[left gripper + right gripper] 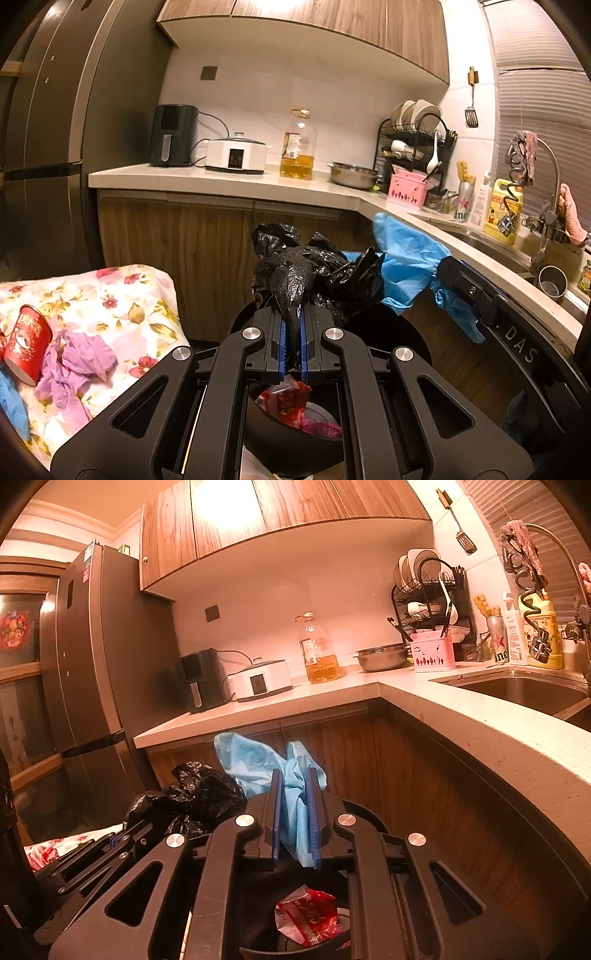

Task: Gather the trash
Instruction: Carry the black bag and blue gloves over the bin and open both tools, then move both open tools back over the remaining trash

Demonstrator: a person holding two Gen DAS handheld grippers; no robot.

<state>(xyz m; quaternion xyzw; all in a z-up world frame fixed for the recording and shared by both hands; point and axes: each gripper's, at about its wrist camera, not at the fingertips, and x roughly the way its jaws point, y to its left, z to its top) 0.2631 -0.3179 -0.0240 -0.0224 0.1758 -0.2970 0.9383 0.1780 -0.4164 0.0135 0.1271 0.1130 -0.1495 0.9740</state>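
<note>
The left gripper points toward twelve o'clock, its blue-padded jaws pressed nearly together on a black plastic bag. The right gripper, at its three o'clock and just beside it, likewise aims forward, jaws closed on a bunched blue plastic bag, held level.

- A home kitchen, lived in and a bit cluttered.
- An L-shaped bench with wood-grain cupboards below, and wall cabinets above.
- A tall dark fridge stands at the bench's end.
- Small appliances on the bench: a black air fryer and a white cooker, beside a big bottle of cooking oil.
- A dish rack stacked with plates and bowls, a steel mixing bowl, a spatula hung on the tiled wall.
- A steel sink with a spring-neck tap, and dish soap bottles by it.
</note>
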